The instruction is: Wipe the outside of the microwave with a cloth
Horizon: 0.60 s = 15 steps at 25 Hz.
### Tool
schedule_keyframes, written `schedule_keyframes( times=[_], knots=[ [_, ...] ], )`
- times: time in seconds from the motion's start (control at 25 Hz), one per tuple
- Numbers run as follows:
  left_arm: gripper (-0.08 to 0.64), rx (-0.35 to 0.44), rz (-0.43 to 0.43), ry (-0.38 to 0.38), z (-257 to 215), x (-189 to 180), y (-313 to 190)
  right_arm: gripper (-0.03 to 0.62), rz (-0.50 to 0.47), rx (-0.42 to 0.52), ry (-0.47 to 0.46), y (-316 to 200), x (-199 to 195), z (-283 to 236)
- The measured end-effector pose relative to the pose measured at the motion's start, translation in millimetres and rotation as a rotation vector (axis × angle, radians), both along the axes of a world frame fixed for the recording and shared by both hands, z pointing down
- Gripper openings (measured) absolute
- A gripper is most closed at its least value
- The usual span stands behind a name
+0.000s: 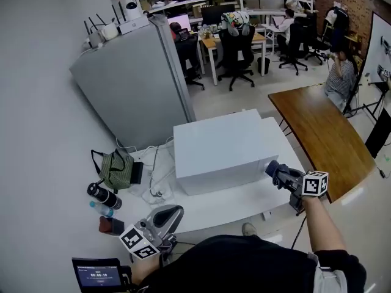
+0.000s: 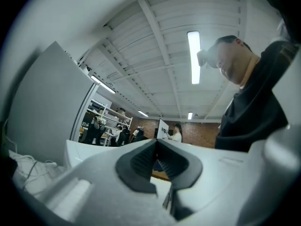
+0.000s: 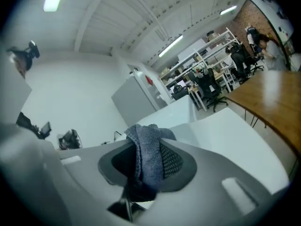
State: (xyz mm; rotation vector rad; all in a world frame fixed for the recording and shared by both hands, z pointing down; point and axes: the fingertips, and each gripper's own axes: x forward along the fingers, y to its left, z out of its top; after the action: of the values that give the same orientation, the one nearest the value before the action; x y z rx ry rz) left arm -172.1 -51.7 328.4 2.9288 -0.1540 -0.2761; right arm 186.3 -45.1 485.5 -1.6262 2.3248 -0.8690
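The white microwave (image 1: 229,148) stands on the white table (image 1: 214,209), its top and front facing me. My right gripper (image 1: 278,173) hovers just off the microwave's right front corner, shut on a dark blue-grey cloth (image 1: 270,167). In the right gripper view the cloth (image 3: 148,149) hangs folded between the jaws, with the microwave (image 3: 176,111) behind it. My left gripper (image 1: 174,212) is low at the table's near edge, left of the microwave, shut and empty. In the left gripper view that gripper (image 2: 156,147) tilts up toward the ceiling.
A tall grey cabinet (image 1: 137,84) stands behind the microwave. A green bag (image 1: 115,168), cables (image 1: 156,179) and bottles (image 1: 104,197) lie on the table's left. A wooden table (image 1: 327,133) is to the right. A timer screen (image 1: 98,274) sits at the lower left.
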Motion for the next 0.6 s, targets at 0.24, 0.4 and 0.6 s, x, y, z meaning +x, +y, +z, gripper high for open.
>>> schedule_keyframes(
  times=[0.24,0.4,0.6],
  knots=[
    [0.005,-0.035,0.136,0.027,-6.6,-37.9,14.3,0.094,-0.04,0.202,-0.163,31.0,-114.6,-76.3],
    [0.005,0.007,0.174,0.027,-28.2,-44.2,50.6,0.097,-0.095,0.337,-0.157,69.4,-149.8,-130.5],
    [0.005,0.034,0.141,0.007,-20.9,-34.1,105.0,0.098,-0.174,0.443,-0.071,137.2,-160.4,-160.4]
  ],
)
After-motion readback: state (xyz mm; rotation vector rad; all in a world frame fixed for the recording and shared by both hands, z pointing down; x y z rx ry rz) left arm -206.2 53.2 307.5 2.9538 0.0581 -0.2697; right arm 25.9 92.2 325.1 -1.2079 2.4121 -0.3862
